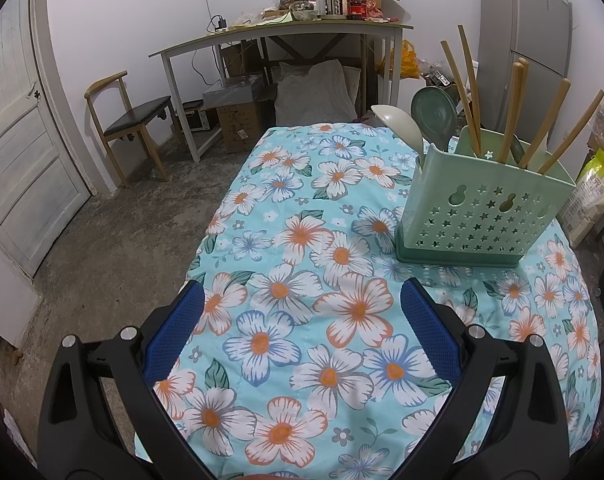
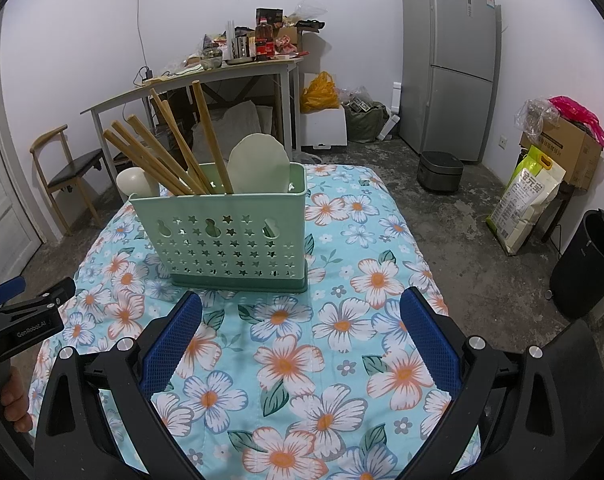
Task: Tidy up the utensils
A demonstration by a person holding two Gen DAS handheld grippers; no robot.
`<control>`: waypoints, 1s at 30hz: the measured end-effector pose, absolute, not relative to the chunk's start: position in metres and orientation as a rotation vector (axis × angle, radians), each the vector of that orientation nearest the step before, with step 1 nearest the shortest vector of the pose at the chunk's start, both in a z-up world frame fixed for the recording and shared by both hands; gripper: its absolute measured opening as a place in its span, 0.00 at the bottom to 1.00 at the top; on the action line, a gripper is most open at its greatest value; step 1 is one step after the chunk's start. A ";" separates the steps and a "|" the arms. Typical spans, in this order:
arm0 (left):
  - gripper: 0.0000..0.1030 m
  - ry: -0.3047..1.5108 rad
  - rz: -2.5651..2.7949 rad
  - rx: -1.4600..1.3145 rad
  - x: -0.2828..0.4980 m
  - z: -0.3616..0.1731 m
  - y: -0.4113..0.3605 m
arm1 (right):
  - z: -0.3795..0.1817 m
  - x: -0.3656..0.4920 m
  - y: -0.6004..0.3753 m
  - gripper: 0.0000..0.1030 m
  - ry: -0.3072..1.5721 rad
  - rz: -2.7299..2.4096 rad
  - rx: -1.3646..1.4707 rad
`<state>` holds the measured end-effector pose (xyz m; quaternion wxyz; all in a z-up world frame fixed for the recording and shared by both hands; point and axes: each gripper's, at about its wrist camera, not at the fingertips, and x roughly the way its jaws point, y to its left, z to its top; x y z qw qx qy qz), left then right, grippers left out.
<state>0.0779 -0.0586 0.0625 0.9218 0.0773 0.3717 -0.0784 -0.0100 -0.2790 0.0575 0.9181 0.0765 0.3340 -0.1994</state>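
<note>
One green caddy (image 2: pixel 230 236) is standing upright on the table (image 2: pixel 341 360), which is wearing a floral cloth. It is sitting toward the far half, left of centre in the right wrist view and on the right side in the left wrist view (image 1: pixel 481 216). Its front wall is showing star cut-outs and three gourd-shaped holes.

Chopsticks (image 2: pixel 162 152) are leaning out of the caddy: six or seven wooden sticks in the right view, six visible in the left view (image 1: pixel 513 108); exact count hard to tell where they overlap. Spoons: two showing in the left view, one cream spoon (image 1: pixel 397 122) and one green spoon (image 1: pixel 435 108), both bowl-up at the caddy's left end. The right view is showing one big pale spoon (image 2: pixel 260 164) inside the caddy and one small cream spoon (image 2: pixel 136 182) behind its left end.

Left gripper (image 1: pixel 302 320) is hovering over the cloth, jaws spread wide, nothing between them. Right gripper (image 2: pixel 302 336) is doing the same, jaws spread, holding nothing, caddy just ahead of it. Left gripper is also showing at the left edge of the right view (image 2: pixel 26 300).

Background: one desk (image 2: pixel 206 76) piled with clutter, one chair (image 1: pixel 130 120), one fridge (image 2: pixel 449 60), one rice sack (image 2: pixel 529 200).
</note>
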 end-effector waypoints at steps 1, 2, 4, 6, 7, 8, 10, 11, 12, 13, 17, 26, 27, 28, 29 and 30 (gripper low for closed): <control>0.92 0.764 -0.160 0.159 0.077 0.063 -0.060 | 0.057 -0.010 -0.279 0.94 0.687 -0.411 0.158; 0.92 0.763 -0.160 0.159 0.077 0.063 -0.060 | 0.057 -0.010 -0.279 0.94 0.687 -0.411 0.158; 0.92 0.764 -0.161 0.159 0.077 0.063 -0.060 | 0.058 -0.010 -0.279 0.94 0.687 -0.410 0.158; 0.92 0.764 -0.161 0.159 0.076 0.063 -0.061 | 0.058 -0.010 -0.279 0.94 0.687 -0.411 0.156; 0.92 0.764 -0.161 0.159 0.077 0.063 -0.060 | 0.058 -0.010 -0.279 0.94 0.687 -0.410 0.157; 0.92 0.764 -0.161 0.158 0.078 0.063 -0.059 | 0.058 -0.010 -0.279 0.94 0.687 -0.410 0.158; 0.92 0.764 -0.162 0.159 0.078 0.063 -0.059 | 0.058 -0.010 -0.279 0.94 0.688 -0.411 0.157; 0.92 0.764 -0.162 0.159 0.077 0.062 -0.059 | 0.058 -0.010 -0.279 0.94 0.688 -0.411 0.158; 0.92 0.765 -0.163 0.160 0.076 0.062 -0.061 | 0.058 -0.010 -0.279 0.94 0.687 -0.410 0.158; 0.92 0.764 -0.162 0.159 0.077 0.062 -0.060 | 0.058 -0.010 -0.279 0.94 0.687 -0.409 0.158; 0.92 0.764 -0.162 0.158 0.078 0.062 -0.058 | 0.058 -0.010 -0.280 0.94 0.687 -0.409 0.158; 0.92 0.765 -0.163 0.159 0.078 0.063 -0.059 | 0.058 -0.010 -0.279 0.94 0.687 -0.410 0.157; 0.92 0.765 -0.164 0.158 0.078 0.063 -0.059 | 0.058 -0.010 -0.279 0.94 0.688 -0.411 0.158; 0.92 0.765 -0.164 0.157 0.078 0.063 -0.059 | 0.058 -0.010 -0.279 0.94 0.688 -0.410 0.159; 0.92 0.765 -0.164 0.157 0.077 0.063 -0.060 | 0.058 -0.010 -0.279 0.94 0.687 -0.410 0.158; 0.92 0.765 -0.164 0.158 0.078 0.063 -0.059 | 0.058 -0.010 -0.279 0.94 0.687 -0.410 0.157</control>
